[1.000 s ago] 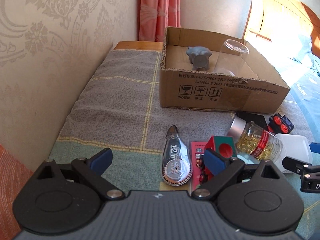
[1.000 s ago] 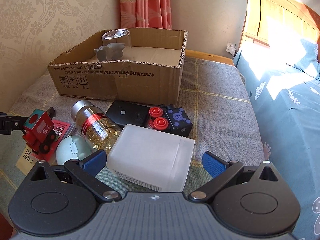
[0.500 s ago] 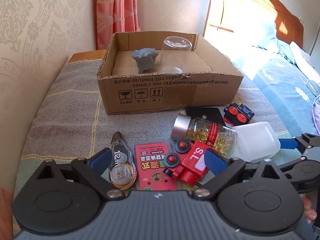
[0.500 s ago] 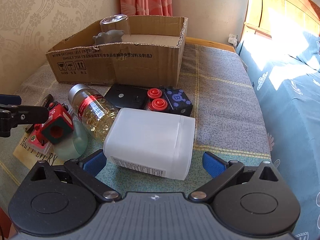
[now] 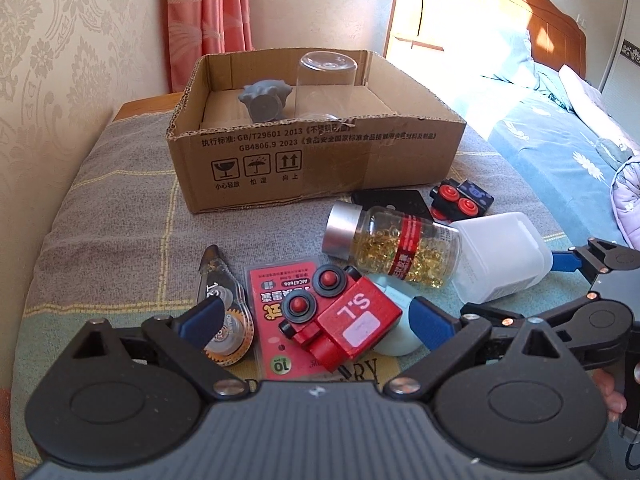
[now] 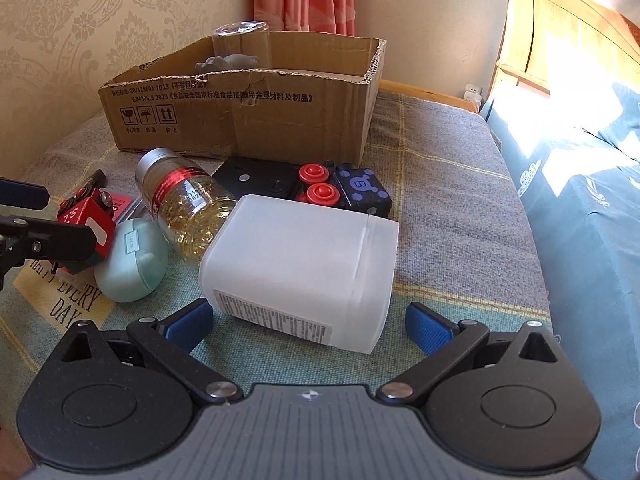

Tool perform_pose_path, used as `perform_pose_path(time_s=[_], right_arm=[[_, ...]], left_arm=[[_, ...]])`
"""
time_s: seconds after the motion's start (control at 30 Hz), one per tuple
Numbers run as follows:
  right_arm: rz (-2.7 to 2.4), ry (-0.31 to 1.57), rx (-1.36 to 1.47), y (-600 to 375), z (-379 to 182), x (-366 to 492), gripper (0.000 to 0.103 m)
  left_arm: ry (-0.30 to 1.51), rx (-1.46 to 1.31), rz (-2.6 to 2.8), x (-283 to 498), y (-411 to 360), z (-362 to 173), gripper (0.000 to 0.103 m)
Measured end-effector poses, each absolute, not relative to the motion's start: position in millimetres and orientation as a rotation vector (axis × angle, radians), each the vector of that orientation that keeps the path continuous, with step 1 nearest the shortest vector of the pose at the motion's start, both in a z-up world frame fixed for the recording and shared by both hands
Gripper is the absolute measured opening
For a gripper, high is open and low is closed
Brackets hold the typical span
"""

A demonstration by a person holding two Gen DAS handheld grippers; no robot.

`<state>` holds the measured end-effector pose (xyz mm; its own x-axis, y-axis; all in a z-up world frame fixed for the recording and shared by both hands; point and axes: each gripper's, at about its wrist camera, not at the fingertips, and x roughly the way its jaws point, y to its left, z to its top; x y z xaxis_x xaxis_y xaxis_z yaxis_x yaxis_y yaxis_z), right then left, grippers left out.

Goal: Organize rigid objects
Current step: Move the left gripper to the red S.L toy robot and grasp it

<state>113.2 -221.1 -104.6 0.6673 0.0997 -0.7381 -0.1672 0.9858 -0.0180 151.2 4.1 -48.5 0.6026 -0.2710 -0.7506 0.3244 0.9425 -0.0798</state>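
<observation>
My left gripper (image 5: 316, 316) is open, its jaws on either side of a red toy block marked S.L (image 5: 344, 320) that lies on a red card (image 5: 272, 300). My right gripper (image 6: 308, 322) is open just in front of a white plastic jar (image 6: 300, 264) lying on its side. A capsule bottle (image 5: 392, 242) with a silver cap, a mint case (image 6: 132, 254), a correction tape (image 5: 224, 312) and a black-blue toy with red wheels (image 6: 344, 190) lie around them. The cardboard box (image 5: 320, 156) behind holds a grey figure (image 5: 264, 100) and an upturned clear cup (image 5: 326, 80).
A flat black device (image 6: 256, 180) lies by the box. The items sit on a cloth-covered table beside a patterned wall (image 5: 60, 60). A bed with a blue cover (image 6: 592, 200) and wooden headboard is to the right. A curtain hangs behind the box.
My left gripper has swung right and closed in on the red block, which now lies between its open jaws. My right gripper has moved slightly closer to the white jar.
</observation>
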Motion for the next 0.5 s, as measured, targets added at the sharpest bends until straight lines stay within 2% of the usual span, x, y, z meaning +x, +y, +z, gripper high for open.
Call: perform_pose_path(time_s=[0.2,0.5], right_arm=[[0.132,0.843,-0.081,-218.8,-103.6,115.3,0.103],[0.134,0.834,-0.082,-219.0,-104.2,114.2,0.103]], left_arm=[[0.862,0.037,-0.26,166.5,4.7,-55.6,0.098],[0.913,0.063,-0.212,136.0,35.2,-72.2,0.099]])
